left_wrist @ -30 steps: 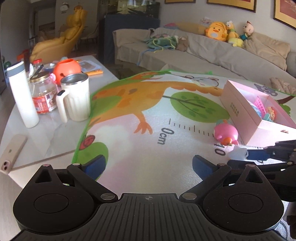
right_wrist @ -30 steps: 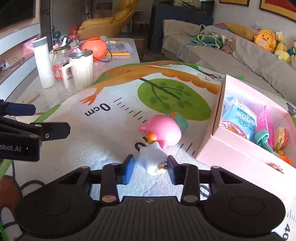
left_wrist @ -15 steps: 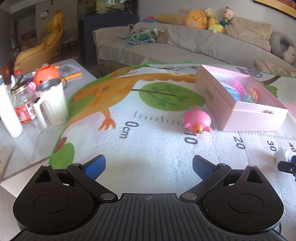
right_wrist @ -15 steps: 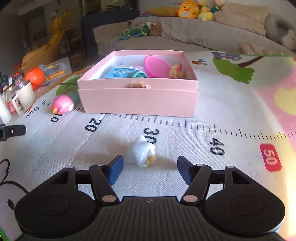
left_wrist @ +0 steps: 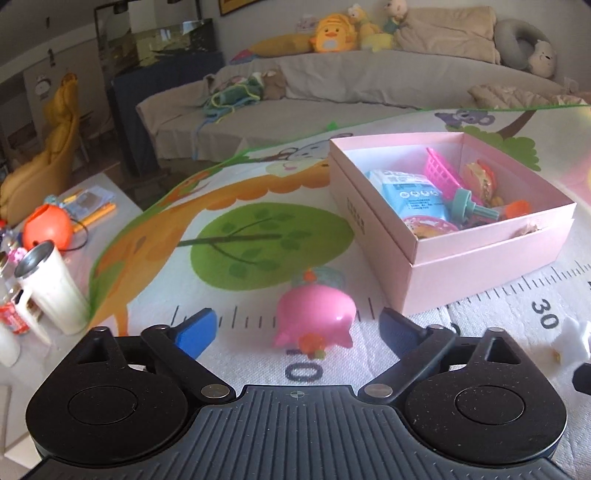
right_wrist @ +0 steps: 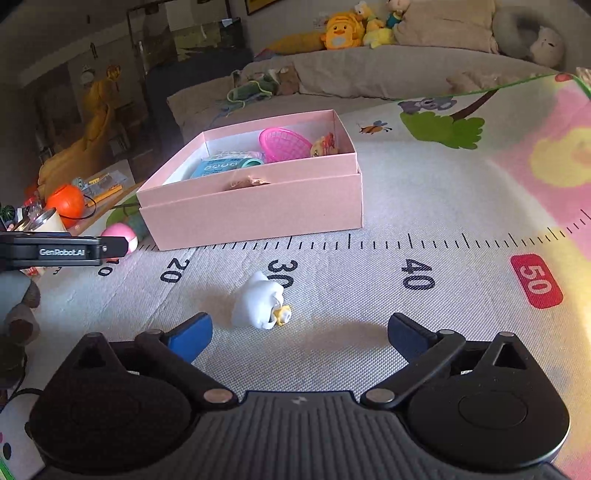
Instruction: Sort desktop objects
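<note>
A pink pig toy [left_wrist: 314, 319] lies on the play mat just ahead of my left gripper [left_wrist: 297, 330], which is open and empty with the pig between its fingertips' line. The pig also shows in the right wrist view [right_wrist: 120, 236]. A small white toy [right_wrist: 260, 304] lies on the mat near the 30 mark, in front of my open, empty right gripper [right_wrist: 299, 330]; it also shows in the left wrist view [left_wrist: 572, 338]. A pink box [left_wrist: 461, 266] holds several toys and stands behind both toys; in the right wrist view [right_wrist: 258, 210] it is at centre left.
A white mug [left_wrist: 51, 291], a jar and an orange ball [left_wrist: 46, 229] stand on the table to the left of the mat. A sofa with plush toys [left_wrist: 332, 33] is behind. The left gripper's body [right_wrist: 55, 253] shows at the right wrist view's left edge.
My right gripper let go of the white toy, opened wide and drew back. My left gripper moved right and forward, up to the pink pig.
</note>
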A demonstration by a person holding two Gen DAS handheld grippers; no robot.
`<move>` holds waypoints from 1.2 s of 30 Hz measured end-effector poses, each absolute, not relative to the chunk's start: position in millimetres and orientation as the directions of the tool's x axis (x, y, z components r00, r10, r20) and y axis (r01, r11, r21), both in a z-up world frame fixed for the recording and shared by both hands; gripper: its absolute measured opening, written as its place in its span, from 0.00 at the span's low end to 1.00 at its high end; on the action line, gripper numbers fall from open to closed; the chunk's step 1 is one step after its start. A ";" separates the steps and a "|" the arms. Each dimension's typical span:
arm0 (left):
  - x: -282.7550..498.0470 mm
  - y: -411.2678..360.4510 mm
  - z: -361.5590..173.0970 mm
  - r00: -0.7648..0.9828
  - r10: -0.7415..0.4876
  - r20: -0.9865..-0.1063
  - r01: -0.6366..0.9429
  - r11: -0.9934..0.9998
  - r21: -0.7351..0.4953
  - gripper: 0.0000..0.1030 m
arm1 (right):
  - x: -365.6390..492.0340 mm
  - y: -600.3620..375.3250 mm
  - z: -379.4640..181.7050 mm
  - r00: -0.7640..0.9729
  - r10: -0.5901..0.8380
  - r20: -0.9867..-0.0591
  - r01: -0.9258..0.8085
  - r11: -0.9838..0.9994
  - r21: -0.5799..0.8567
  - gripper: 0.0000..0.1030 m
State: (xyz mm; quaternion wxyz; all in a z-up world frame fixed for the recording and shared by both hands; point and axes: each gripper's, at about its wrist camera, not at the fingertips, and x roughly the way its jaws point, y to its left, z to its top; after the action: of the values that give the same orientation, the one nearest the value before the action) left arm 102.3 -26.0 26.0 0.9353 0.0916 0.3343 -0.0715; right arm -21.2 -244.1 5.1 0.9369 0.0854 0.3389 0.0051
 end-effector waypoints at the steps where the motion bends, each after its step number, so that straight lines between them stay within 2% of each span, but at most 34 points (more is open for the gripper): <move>1: 107.6 -28.4 24.9 0.755 -0.072 -0.652 0.198 0.972 0.123 0.75 | -21.4 -245.2 5.1 0.772 0.071 -0.632 0.050 0.984 0.171 1.00; 2: 110.9 -29.1 23.8 0.745 -0.080 -0.663 0.205 0.972 0.113 0.64 | -21.5 -245.9 5.0 0.772 0.073 -0.631 0.053 0.983 0.178 1.00; 3: 112.8 -28.8 22.7 0.735 -0.091 -0.672 0.213 0.972 0.101 0.59 | -21.5 -246.0 5.2 0.774 0.074 -0.629 0.053 0.982 0.181 1.00; 5: 109.7 -26.6 22.0 0.731 -0.093 -0.676 0.214 0.972 0.097 0.52 | -21.7 -246.4 5.0 0.774 0.077 -0.628 0.053 0.981 0.185 1.00; 7: 96.1 -24.5 23.3 0.729 -0.122 -0.673 0.241 0.967 0.086 0.52 | -21.9 -246.3 5.1 0.775 0.078 -0.627 0.053 0.981 0.187 1.00; 11: 41.3 -23.8 24.9 0.674 -0.280 -0.683 0.410 0.911 0.032 0.52 | -21.9 -246.5 5.0 0.774 0.077 -0.628 0.054 0.981 0.186 1.00; 13: 12.0 -23.2 21.3 0.639 -0.356 -0.682 0.500 0.866 0.016 0.55 | -22.0 -246.2 4.8 0.773 0.075 -0.630 0.053 0.982 0.183 1.00; 16: -12.0 -17.6 13.8 0.637 -0.354 -0.684 0.515 0.856 0.037 0.63 | -20.8 -243.9 4.5 0.767 0.066 -0.638 0.053 0.985 0.166 1.00; 18: -13.6 -10.5 12.4 0.673 -0.304 -0.674 0.467 0.882 0.069 0.81 | -19.6 -240.0 3.9 0.759 0.051 -0.649 0.051 0.989 0.138 1.00; 19: -10.7 -6.0 13.0 0.695 -0.266 -0.668 0.429 0.899 0.088 0.83 | -18.8 -238.1 3.7 0.754 0.044 -0.655 0.050 0.991 0.124 1.00; 22: 0.0 7.3 17.2 0.750 -0.144 -0.645 0.307 0.940 0.148 0.84 | -17.0 -233.2 2.9 0.743 0.024 -0.669 0.046 0.995 0.086 1.00; 23: 2.6 13.1 20.7 0.754 -0.139 -0.642 0.290 0.947 0.136 0.84 | -16.7 -232.2 2.7 0.739 0.020 -0.673 0.043 0.996 0.077 1.00; 26: -0.5 22.9 30.2 0.716 -0.262 -0.647 0.359 0.933 0.019 0.92 | -16.0 -231.1 2.5 0.732 0.016 -0.681 0.034 0.998 0.060 1.00; 29: -7.9 12.0 33.9 0.673 -0.377 -0.637 0.443 0.895 -0.062 0.93 | -16.4 -231.9 2.9 0.732 0.022 -0.681 0.030 0.998 0.064 1.00; 32: -9.5 -11.3 31.4 0.686 -0.377 -0.623 0.484 0.875 0.003 0.94 | -15.9 -229.7 3.1 0.725 0.021 -0.688 0.013 0.999 0.044 1.00; 34: -2.5 -26.7 24.6 0.713 -0.316 -0.626 0.464 0.882 0.084 0.94 | -15.3 -224.3 2.5 0.720 0.002 -0.694 0.009 1.000 0.013 1.00; 36: 7.8 -33.9 20.1 0.721 -0.275 -0.636 0.434 0.894 0.106 0.93 | -16.7 -220.7 2.4 0.724 0.000 -0.690 -0.001 1.000 -0.001 1.00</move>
State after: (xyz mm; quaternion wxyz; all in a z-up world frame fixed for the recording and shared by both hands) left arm 7.8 -33.9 20.1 0.9193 0.1249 0.3196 -0.1928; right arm -16.7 -220.7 2.4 0.9284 -0.0006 0.3717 0.0002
